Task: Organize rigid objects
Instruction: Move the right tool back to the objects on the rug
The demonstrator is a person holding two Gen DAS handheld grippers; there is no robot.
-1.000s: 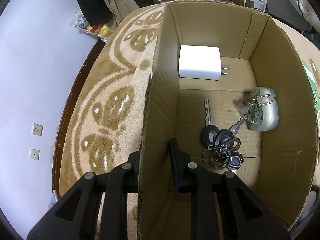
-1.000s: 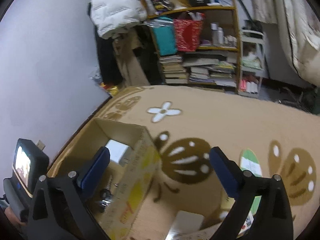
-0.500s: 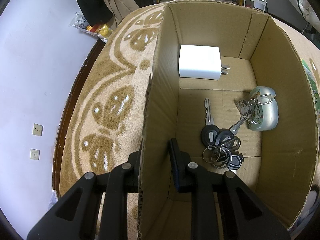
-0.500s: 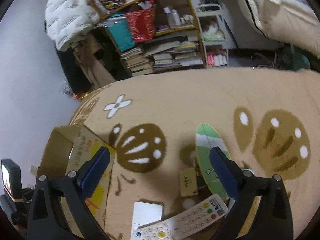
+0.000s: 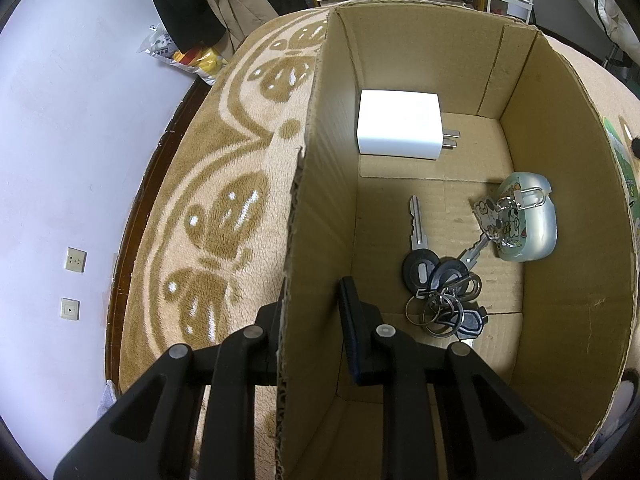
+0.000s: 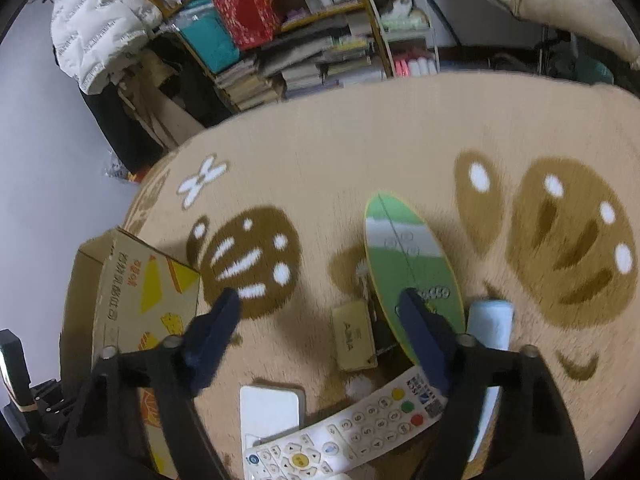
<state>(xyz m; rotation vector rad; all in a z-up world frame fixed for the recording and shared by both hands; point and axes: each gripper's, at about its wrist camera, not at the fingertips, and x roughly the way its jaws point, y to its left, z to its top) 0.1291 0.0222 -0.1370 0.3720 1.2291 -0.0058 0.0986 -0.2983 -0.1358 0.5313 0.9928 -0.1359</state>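
From the left wrist view, the cardboard box (image 5: 560,240) sits open on the patterned beige rug (image 5: 224,216). Inside it, a white plug charger (image 5: 396,130) lies at the far end with its prongs pointing right. Nearer, a bunch of keys (image 5: 440,284) rests on the box floor, and just beside them on the right is a pale green earbud case (image 5: 528,224) with a cartoon charm clipped on. The left tool (image 5: 310,316) is clenched on the box's left wall, one finger outside and one inside, the cardboard pinched between them.

From the right wrist view, the same box (image 6: 132,292) stands at the left, its printed yellow side facing this way. The things not yet boxed lie on the rug: a white remote control (image 6: 348,428) nearest, a white flat device (image 6: 270,408) touching it, a small tan tag (image 6: 354,336), a green oval fan (image 6: 408,264) and a pale blue cylinder (image 6: 490,328) beyond. The right tool (image 6: 320,328) hovers above them, tilted downward, its fingers spread wide and grasping nothing.
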